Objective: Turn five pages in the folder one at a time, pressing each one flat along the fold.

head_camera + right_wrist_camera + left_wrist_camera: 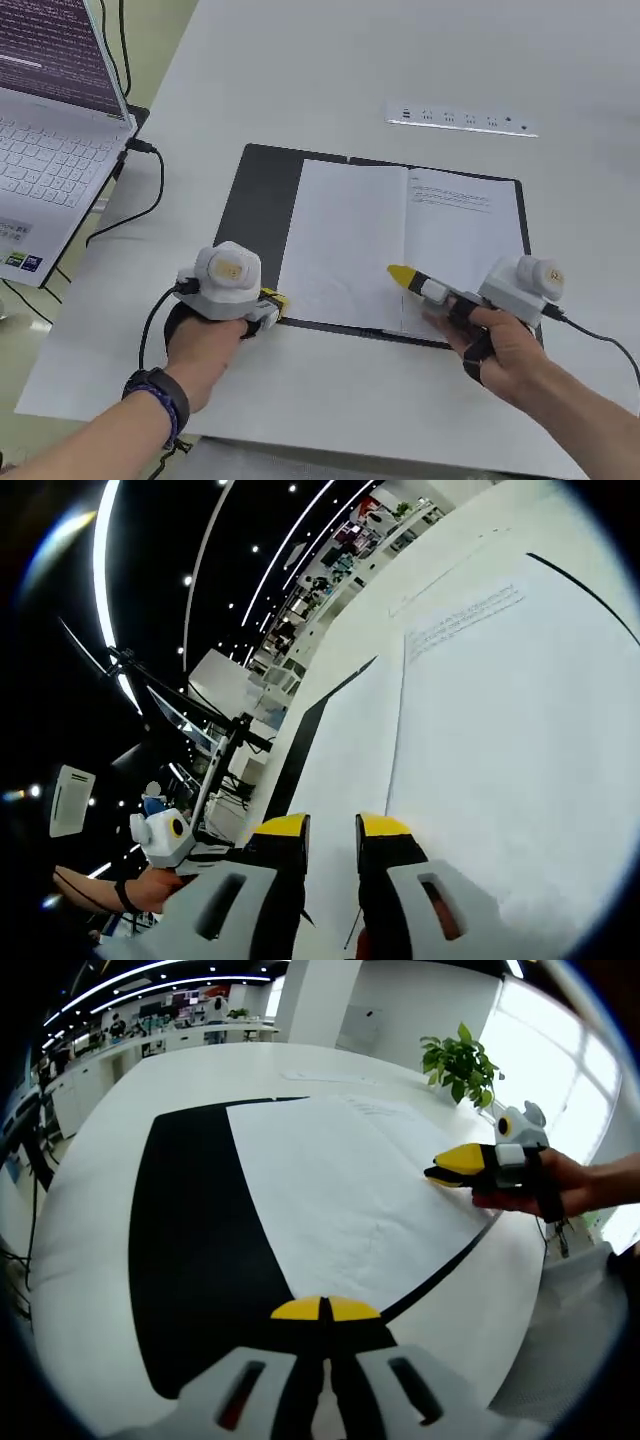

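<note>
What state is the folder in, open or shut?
Open: the folder lies flat, its white pages spread left and right.

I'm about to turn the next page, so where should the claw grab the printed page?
Likely the free right edge of the printed page, coming from the right. It lies flat and is bound at the fold, so only that edge can lift.

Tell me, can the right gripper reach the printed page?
Probably yes. The right gripper is at the fold, jaws slightly apart, and the printed page lies bare beside it, nothing between.
</note>
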Tool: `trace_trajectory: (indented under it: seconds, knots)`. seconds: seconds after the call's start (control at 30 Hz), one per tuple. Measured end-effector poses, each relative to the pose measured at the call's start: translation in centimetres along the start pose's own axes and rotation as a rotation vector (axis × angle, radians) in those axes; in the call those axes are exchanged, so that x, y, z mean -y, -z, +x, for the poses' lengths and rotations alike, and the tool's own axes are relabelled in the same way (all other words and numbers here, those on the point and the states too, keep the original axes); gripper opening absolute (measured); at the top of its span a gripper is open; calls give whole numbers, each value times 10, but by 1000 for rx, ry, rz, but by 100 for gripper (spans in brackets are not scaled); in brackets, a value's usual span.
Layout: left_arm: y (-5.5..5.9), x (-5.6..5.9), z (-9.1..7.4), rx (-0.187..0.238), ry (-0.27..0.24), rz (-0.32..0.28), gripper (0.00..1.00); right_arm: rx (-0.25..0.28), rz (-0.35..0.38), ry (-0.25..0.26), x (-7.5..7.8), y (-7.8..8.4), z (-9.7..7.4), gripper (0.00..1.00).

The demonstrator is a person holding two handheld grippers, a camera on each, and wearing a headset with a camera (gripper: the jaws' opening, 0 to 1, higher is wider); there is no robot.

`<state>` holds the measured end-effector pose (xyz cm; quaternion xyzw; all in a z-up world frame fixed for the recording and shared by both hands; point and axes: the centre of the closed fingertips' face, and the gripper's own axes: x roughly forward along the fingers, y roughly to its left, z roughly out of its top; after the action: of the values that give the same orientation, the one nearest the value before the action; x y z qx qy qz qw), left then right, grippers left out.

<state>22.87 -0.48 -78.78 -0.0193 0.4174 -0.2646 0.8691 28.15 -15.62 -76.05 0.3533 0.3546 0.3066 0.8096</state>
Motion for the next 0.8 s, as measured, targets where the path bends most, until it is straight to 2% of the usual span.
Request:
trace_trajectory:
  seconds: [0.17, 0.27, 0.4, 0.63, 0.8]
  knots:
    - [0, -2, 3, -3, 2, 4, 0, 6, -19, 11, 5, -13, 7, 14]
    - [1, -1, 4, -15, -2, 42, 0, 17, -23, 18, 10, -22, 11, 13]
    - [2, -1, 5, -28, -6, 63, 0, 36, -29, 22, 14, -35, 18, 9]
    - [3, 0, 6, -28, -6, 57, 0, 41, -13, 40, 6, -32, 26, 3]
    - [3, 0, 6, -26, -5, 45, 0, 35, -11, 58, 7, -28, 28, 0]
